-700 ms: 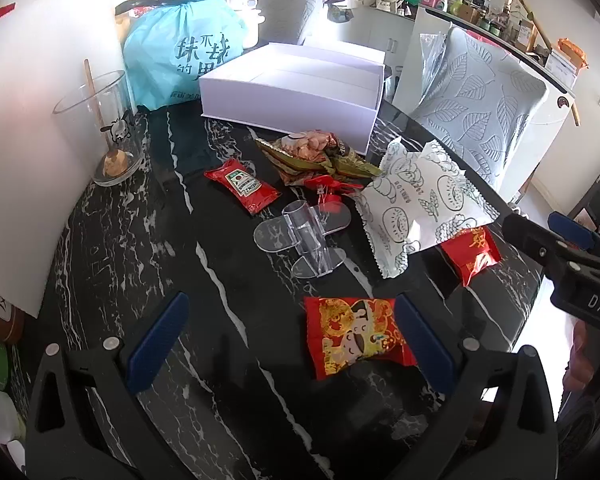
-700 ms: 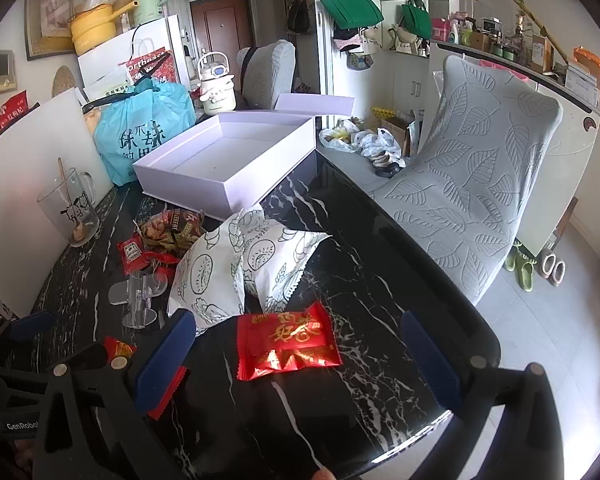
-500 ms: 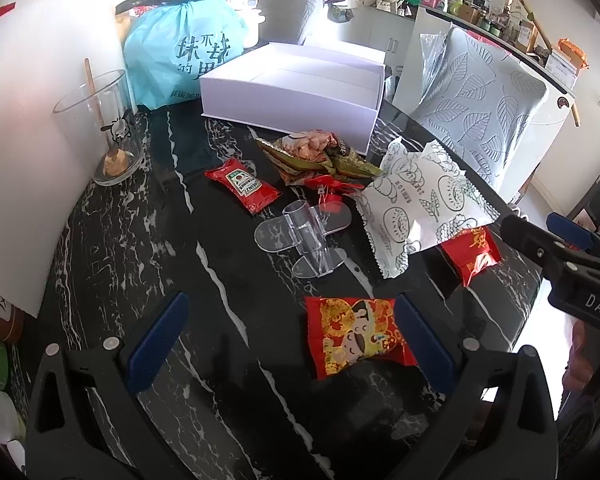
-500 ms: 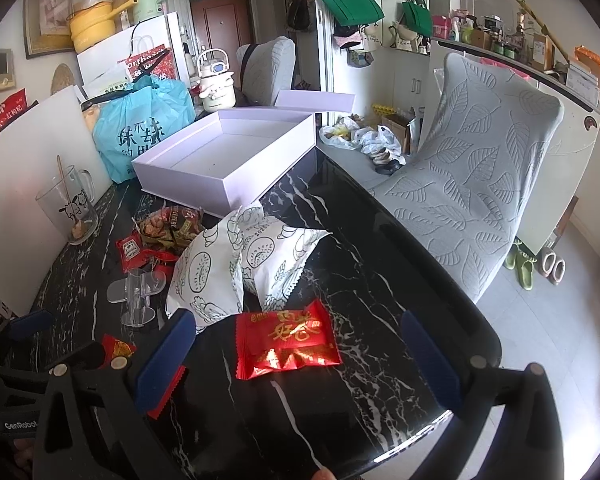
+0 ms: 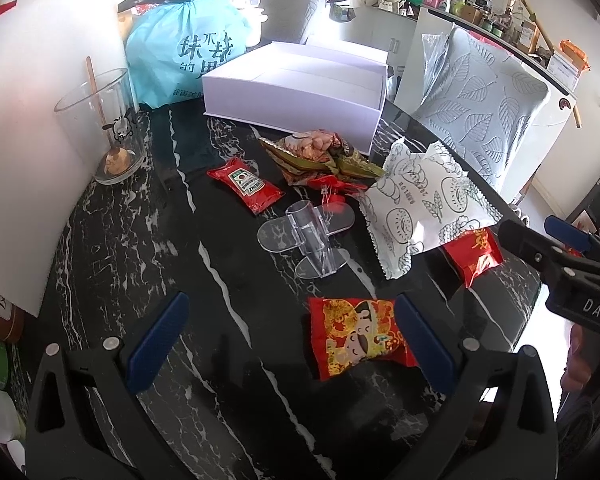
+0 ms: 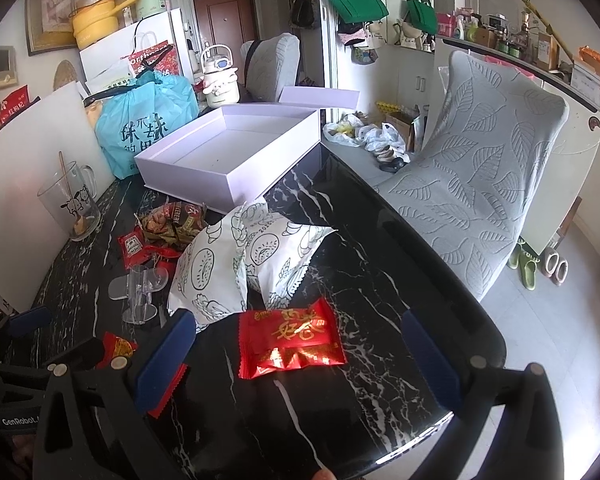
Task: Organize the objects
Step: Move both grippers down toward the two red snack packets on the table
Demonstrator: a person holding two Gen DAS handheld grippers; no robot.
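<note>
Black marble table (image 5: pixel 100 240) is sitting in a cluttered room, snacks lying loose in front of an empty white box (image 6: pixel 236 148). Left gripper (image 5: pixel 292 340) is hovering with fingers spread wide, cartoon packet (image 5: pixel 358 336) just inside its right finger. Right gripper (image 6: pixel 296 356) is gaping empty over the red packet (image 6: pixel 290 338). Both packets are looking light, crinkly and slippery; pinching across the middle seems best.

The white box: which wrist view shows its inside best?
The right wrist view. There the white box is seen from above its rim, with its bare floor and inner walls showing. The left wrist view looks across it low, so mostly the outer front wall and a sliver of interior show.
</note>
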